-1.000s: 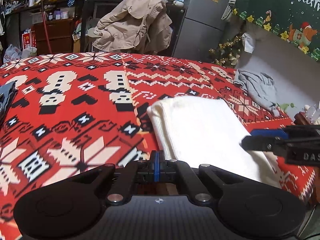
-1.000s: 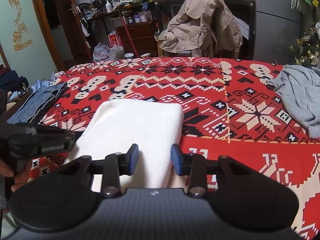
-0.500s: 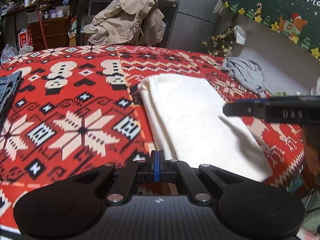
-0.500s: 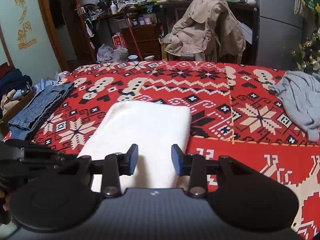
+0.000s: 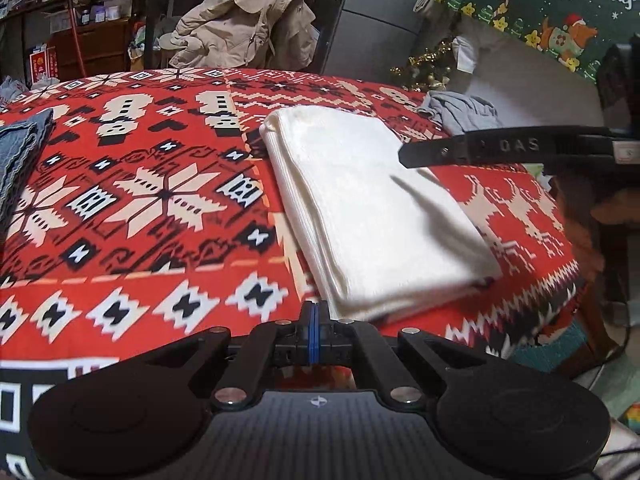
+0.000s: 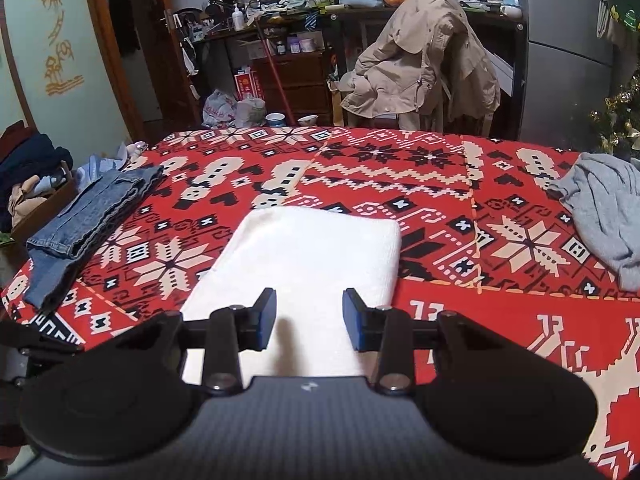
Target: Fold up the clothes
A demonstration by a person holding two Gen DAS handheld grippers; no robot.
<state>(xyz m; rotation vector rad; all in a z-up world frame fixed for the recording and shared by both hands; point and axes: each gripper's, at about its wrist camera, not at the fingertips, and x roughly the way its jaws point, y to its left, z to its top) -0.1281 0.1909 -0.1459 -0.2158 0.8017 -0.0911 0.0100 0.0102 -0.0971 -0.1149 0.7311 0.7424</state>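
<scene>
White garment: we see the white garment (image 6: 308, 256) folded into a neat rectangle, lying flat near the front edge of the red patterned blanket (image 6: 400, 168).
Our right gripper: the right gripper (image 6: 309, 316) hovers just above the garment's near end, fingers spread, nothing between them.
Our left gripper: the left gripper (image 5: 315, 328) sits at the garment's near left corner, fingers pressed together on nothing.
Done: we judge this piece finished; the folded jeans (image 6: 88, 220) at the blanket's left edge look done too.
Left: the grey garment (image 6: 604, 208) lies crumpled at the right, well apart, and we judge it comes next.
Beyond: a beige coat (image 6: 420, 60) drapes over a chair behind the bed.
</scene>
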